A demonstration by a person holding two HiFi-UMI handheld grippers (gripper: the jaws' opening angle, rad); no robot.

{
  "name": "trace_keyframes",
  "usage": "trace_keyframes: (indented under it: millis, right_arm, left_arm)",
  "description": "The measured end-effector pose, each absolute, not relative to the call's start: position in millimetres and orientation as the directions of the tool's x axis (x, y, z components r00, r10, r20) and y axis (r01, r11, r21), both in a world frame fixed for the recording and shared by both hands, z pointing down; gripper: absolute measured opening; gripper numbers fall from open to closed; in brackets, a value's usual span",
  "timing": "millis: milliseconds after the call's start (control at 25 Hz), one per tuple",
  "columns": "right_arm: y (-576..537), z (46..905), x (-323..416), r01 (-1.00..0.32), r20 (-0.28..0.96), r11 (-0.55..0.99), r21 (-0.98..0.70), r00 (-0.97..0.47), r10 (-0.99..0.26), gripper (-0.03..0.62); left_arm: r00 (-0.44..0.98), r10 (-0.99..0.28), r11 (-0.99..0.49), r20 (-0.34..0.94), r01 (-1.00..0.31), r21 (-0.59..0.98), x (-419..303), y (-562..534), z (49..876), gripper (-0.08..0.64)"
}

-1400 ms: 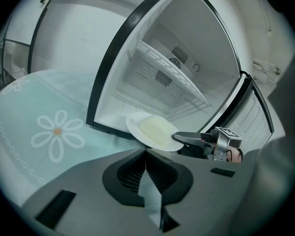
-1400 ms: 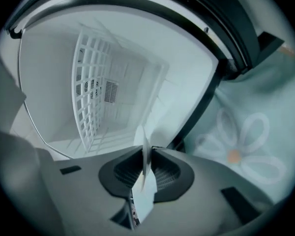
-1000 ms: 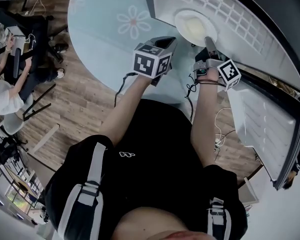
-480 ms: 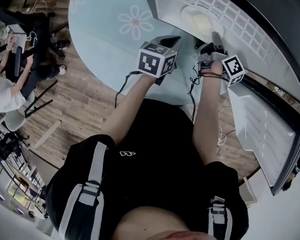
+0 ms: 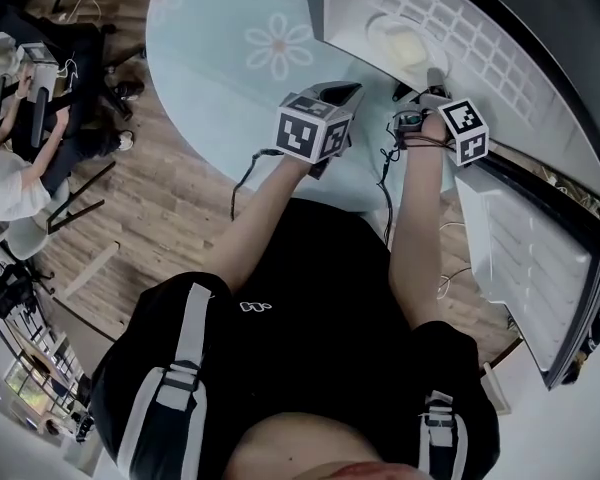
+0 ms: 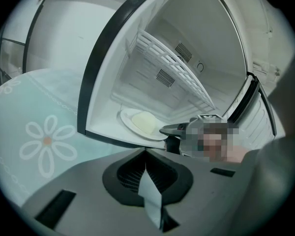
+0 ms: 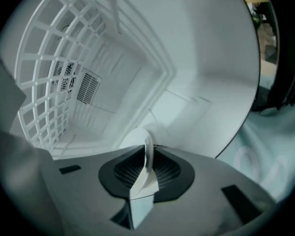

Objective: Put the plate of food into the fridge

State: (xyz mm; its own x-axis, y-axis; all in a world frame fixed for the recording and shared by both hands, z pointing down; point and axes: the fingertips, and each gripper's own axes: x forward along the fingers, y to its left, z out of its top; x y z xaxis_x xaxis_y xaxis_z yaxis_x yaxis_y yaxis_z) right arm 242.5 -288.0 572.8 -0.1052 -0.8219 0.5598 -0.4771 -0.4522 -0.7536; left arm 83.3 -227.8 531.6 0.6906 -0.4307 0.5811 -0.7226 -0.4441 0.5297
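Observation:
A white plate of pale food [image 5: 405, 46] rests low inside the open fridge [image 5: 500, 78], on its floor near the front edge. My right gripper [image 5: 432, 76] reaches in from the front and holds the plate's near rim [image 7: 146, 151]. Its jaws are closing with the rim between them. The left gripper view shows the plate [image 6: 140, 123] flat on the fridge floor, with the right gripper [image 6: 169, 130] at its right side. My left gripper [image 5: 340, 93] hovers outside the fridge over the table, shut and holding nothing.
A white wire shelf [image 7: 54, 73] spans the fridge above the plate. The fridge door [image 5: 525, 258] stands open at the right. A round table with a pale flowered cloth [image 5: 230, 48] lies in front. People sit at the far left [image 5: 10, 168] on a wooden floor.
The right gripper has carried the plate further up and right, deeper into the fridge. The left gripper has drifted slightly the same way.

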Motion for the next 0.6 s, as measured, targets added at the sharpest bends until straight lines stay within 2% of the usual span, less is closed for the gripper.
trace_keyframes:
  millis: [240, 440, 600]
  right_arm:
    - [-283.5, 564.5, 232.9, -0.612, 0.59, -0.412, -0.675, -0.114, -0.799, 0.123]
    - [-270.4, 562.5, 241.1, -0.717, 0.629, -0.402, -0.569, -0.066, -0.774, 0.128]
    - [-257.1, 544.5, 250.8, -0.763, 0.606, -0.378, -0.524, -0.022, -0.795, 0.091]
  left_arm:
    - [0.694, -0.446, -0.438, 0.565, -0.72, 0.538, 74.1, -221.5, 525.9, -0.003]
    - [0.707, -0.449, -0.445, 0.547, -0.707, 0.549, 71.8, -215.5, 520.4, -0.003]
    - [0.723, -0.446, -0.461, 0.528, -0.691, 0.557, 71.6, -209.5, 515.1, -0.003]
